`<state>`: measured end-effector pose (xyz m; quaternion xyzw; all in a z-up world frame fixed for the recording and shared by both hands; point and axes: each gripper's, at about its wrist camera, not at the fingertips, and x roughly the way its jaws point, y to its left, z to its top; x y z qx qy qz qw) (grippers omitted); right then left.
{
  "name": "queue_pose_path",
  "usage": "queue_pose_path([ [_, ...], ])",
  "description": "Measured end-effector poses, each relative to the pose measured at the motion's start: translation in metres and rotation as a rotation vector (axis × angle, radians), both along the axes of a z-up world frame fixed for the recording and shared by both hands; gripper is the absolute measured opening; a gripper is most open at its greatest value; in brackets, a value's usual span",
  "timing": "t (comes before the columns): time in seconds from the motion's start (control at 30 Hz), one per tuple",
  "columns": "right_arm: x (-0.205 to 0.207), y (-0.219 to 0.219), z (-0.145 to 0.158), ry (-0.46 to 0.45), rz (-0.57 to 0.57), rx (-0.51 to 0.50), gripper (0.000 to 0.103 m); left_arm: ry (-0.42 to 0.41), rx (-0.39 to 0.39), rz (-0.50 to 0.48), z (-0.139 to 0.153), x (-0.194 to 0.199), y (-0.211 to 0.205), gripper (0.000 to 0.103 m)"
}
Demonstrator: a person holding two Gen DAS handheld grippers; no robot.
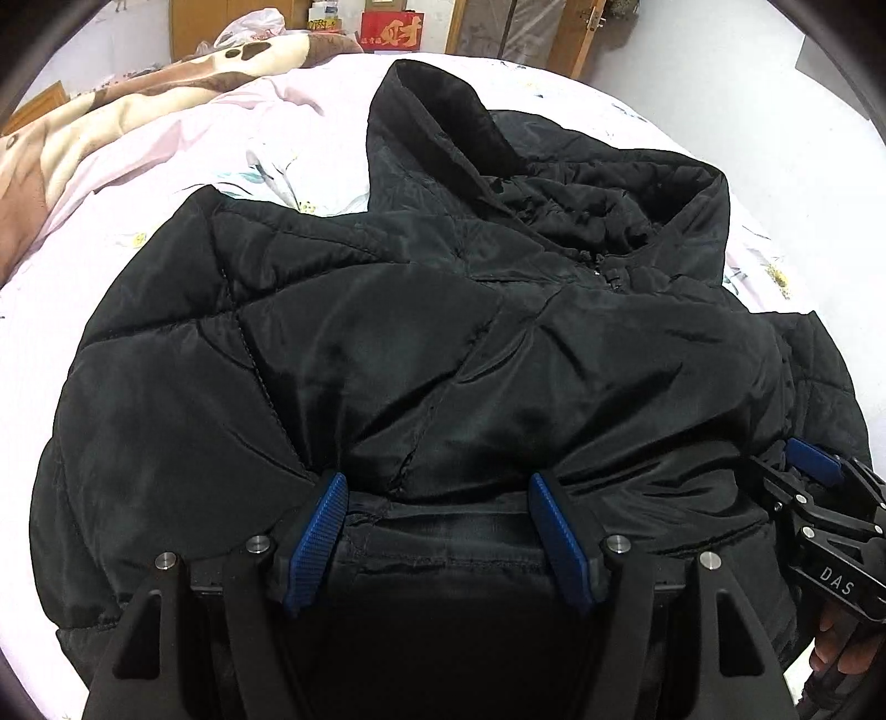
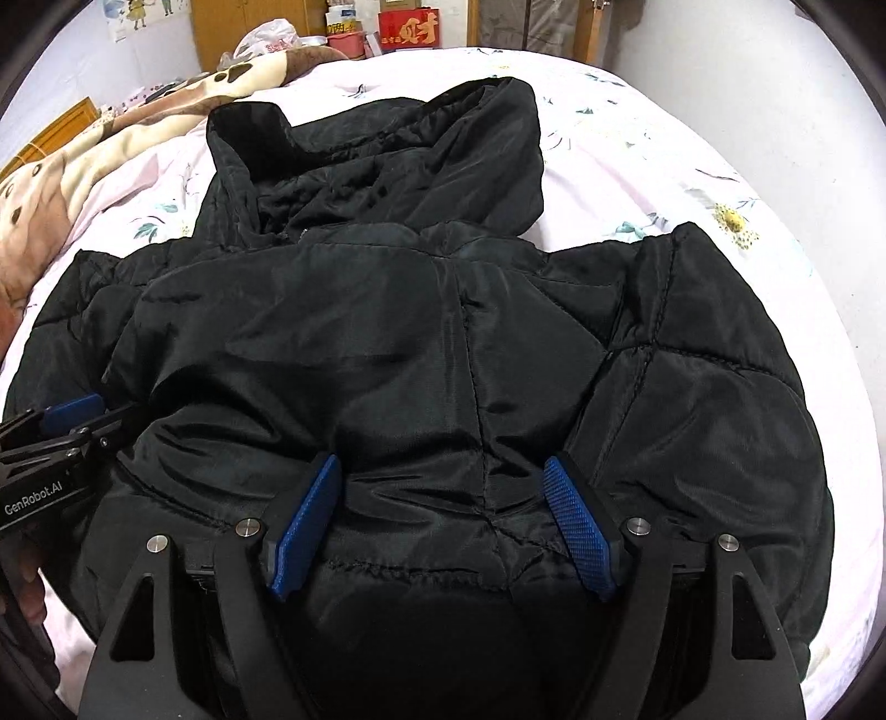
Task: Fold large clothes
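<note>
- We see a black quilted jacket [image 1: 421, 332] lying spread on the floral bedsheet [image 1: 166, 166], its hood [image 1: 554, 183] pointing away from us toward the far end of the bed.
- Our left gripper [image 1: 443, 531] sits at the jacket's near hem, jaws spread wide, with hem fabric bulging between the blue pads [image 1: 318, 540]; we cannot tell whether the pads are pressing it.
- Our right gripper [image 2: 446, 526] is at the same near hem, just beside the left one, jaws equally wide, padded fabric lying between them without being pinched.
- Beyond the jacket's hood we see a brown and cream blanket [image 2: 111, 144] bunched on the bed.
- Farther past the hood stands a red box [image 2: 410, 30] with a gold character.
</note>
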<state>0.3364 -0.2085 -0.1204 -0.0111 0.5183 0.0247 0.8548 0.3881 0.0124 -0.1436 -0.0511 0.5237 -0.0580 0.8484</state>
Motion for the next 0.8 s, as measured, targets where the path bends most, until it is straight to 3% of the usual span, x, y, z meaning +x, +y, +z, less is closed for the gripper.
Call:
queue_pose_path([
  [0.3, -0.002, -0.002, -0.001, -0.002, 0.004, 0.003, 0.075, 0.012, 0.002, -0.001, 0.002, 0.003, 0.000, 0.068],
  [0.4, 0.001, -0.006, 0.004, 0.007, 0.009, 0.028, 0.076, 0.023, -0.038, 0.013, 0.008, 0.005, 0.004, 0.068],
  [0.53, 0.004, -0.025, 0.029, -0.005, -0.012, 0.180, 0.076, 0.019, -0.094, 0.005, 0.023, 0.008, 0.015, 0.068],
  [0.67, 0.018, -0.050, 0.062, -0.067, -0.053, 0.345, 0.076, -0.014, -0.129, 0.019, 0.051, 0.035, 0.033, 0.069],
  [0.8, 0.057, -0.066, 0.091, -0.118, -0.056, 0.363, 0.076, -0.072, -0.127, 0.058, 0.081, 0.078, 0.053, 0.072],
])
